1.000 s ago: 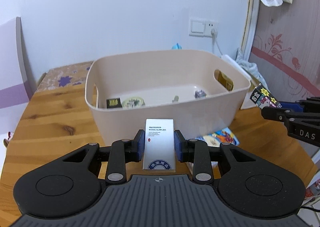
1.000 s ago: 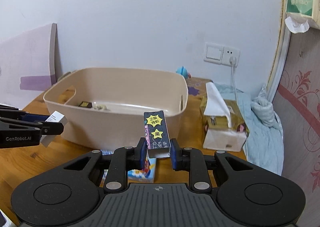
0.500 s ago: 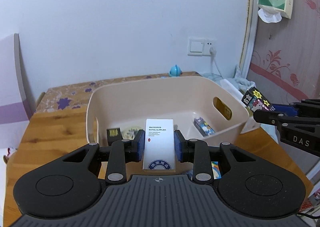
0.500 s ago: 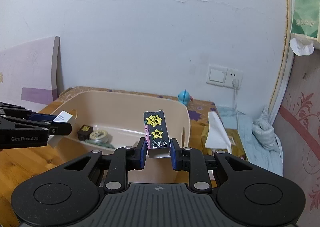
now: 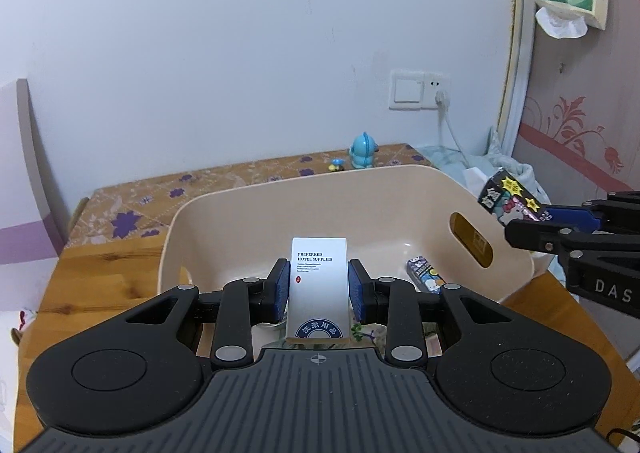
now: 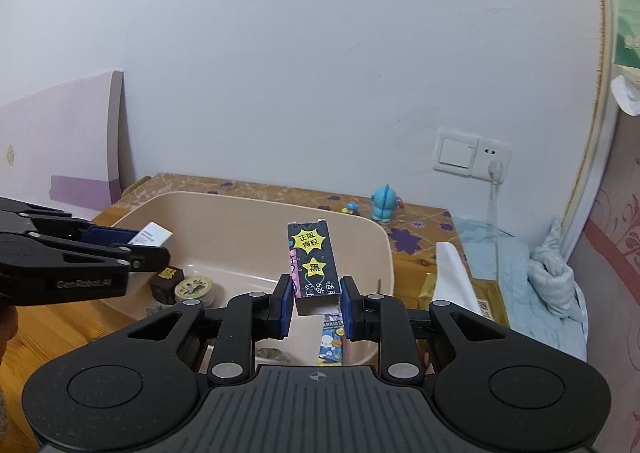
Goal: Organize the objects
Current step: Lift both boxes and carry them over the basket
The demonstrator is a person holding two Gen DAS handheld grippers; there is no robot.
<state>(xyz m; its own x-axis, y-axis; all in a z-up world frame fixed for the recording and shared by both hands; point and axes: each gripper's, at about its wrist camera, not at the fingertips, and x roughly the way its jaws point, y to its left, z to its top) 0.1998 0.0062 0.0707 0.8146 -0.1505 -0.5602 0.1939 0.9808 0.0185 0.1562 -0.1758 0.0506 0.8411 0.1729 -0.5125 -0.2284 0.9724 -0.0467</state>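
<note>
We see the left tool (image 5: 318,287) clamped on a white box (image 5: 319,285) above the beige bin (image 5: 248,209). The right tool (image 6: 315,303) grips a black box (image 6: 314,263) (yellow stars on it) over the bin's right side, seemingly clear of the rim.

You face a smooth, matt beige plastic bin (image 5: 400,189) on a varnished knotty wood counter (image 5: 100,277); your matt black plastic tongs, left (image 5: 319,287) and right (image 6: 314,303), pinch a white card box (image 5: 319,285) and a glossy printed carton (image 6: 314,265).
</note>
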